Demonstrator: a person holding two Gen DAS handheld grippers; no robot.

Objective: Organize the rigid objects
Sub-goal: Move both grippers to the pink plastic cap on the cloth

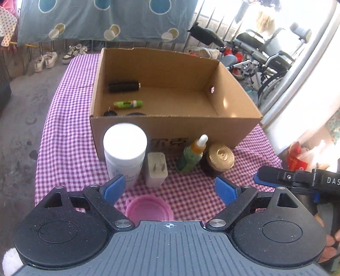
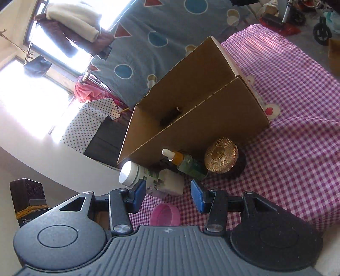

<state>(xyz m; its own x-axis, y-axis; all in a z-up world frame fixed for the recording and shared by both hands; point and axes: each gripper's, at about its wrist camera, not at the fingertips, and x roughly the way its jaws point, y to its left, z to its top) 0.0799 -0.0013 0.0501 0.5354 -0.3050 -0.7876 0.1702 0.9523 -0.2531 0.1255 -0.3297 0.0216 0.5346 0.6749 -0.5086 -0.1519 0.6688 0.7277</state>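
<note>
An open cardboard box stands on the checked tablecloth. Inside lie a black roller, a green tube and dark items at the near wall. In front of the box stand a white jar, a beige plug adapter, a green dropper bottle and a gold-lidded jar. A pink cap lies nearest. My left gripper is open above the pink cap. My right gripper is open and empty, tilted; it shows at the right of the left wrist view.
The purple checked cloth covers a round table. A wheelchair and a white pillar stand to the right. Shoes sit on the floor at the back left. A blue patterned sheet hangs behind.
</note>
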